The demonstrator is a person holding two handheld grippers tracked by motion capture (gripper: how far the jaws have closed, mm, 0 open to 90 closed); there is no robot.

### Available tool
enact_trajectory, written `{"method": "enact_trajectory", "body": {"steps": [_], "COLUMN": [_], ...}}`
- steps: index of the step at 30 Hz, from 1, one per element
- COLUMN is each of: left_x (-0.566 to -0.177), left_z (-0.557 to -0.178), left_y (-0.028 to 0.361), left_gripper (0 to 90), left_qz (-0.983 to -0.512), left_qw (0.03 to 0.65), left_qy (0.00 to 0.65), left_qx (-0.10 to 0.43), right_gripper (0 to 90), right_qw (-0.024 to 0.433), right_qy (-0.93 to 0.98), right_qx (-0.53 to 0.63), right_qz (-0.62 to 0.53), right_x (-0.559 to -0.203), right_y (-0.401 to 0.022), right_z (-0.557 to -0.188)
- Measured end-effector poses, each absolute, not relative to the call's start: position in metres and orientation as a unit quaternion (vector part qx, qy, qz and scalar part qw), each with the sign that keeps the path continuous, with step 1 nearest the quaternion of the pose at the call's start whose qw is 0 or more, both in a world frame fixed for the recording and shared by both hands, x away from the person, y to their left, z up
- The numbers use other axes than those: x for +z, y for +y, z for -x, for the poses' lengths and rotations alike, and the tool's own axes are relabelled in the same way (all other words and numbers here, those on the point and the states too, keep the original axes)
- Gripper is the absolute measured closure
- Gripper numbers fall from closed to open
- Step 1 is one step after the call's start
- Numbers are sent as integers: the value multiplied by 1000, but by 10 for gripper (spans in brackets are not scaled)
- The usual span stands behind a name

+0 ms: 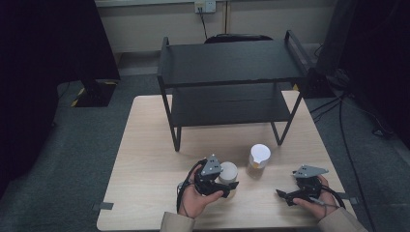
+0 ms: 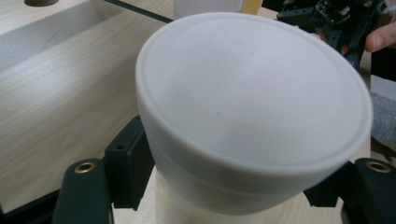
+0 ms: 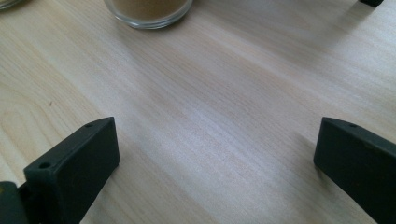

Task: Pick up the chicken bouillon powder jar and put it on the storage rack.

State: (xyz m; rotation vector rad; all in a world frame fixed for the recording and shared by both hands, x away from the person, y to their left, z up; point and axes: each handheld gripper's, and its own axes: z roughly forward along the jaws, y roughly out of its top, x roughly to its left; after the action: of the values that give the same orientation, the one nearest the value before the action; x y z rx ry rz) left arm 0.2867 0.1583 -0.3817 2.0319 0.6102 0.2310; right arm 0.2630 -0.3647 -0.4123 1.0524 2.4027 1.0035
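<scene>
In the left gripper view the white lid (image 2: 252, 93) is blurred with closeness and hides most of the jar beneath it; whether the jaws press it cannot be told. In the right gripper view the glass jar (image 3: 148, 11) is cut off by the top edge. From above, the left gripper (image 1: 220, 181) covers part of the lid (image 1: 228, 170).

Wooden table (image 1: 145, 145) under rack (image 1: 227, 87), jars (image 1: 259, 159)

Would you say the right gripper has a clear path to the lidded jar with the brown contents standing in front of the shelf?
Probably yes. The right gripper is open and holds nothing, and bare table lies between it and the jar. The left gripper is busy with the white-lidded container beside it.
</scene>
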Motion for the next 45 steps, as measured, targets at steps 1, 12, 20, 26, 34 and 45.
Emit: {"method": "enact_trajectory", "body": {"steps": [1, 12, 20, 26, 34, 45], "left_x": [-381, -377, -371, -370, -367, -353], "left_z": [-286, -282, -282, -283, -286, -292], "left_y": [158, 153, 150, 149, 152, 155], "left_gripper": [312, 339, 343, 344, 345, 346], "left_qz": [-834, -842, -847, -848, -847, -842], "left_qw": [482, 469, 460, 458, 455, 460], "left_qy": [249, 238, 239, 243, 254, 260], "left_qx": [97, 115, 116, 114, 107, 110], "right_gripper": [0, 0, 0, 0, 0, 0], "right_qw": [166, 166, 166, 166, 166, 166], "right_qy": [844, 843, 843, 843, 843, 843], "right_qx": [352, 352, 352, 352, 352, 352], "right_qz": [-370, -370, -370, -370, -371, -371], "right_x": [-412, -412, -412, -412, -412, -412], "right_y": [-365, -365, -365, -365, -365, -365], "right_z": [-263, -263, -263, -263, -262, -262]}}
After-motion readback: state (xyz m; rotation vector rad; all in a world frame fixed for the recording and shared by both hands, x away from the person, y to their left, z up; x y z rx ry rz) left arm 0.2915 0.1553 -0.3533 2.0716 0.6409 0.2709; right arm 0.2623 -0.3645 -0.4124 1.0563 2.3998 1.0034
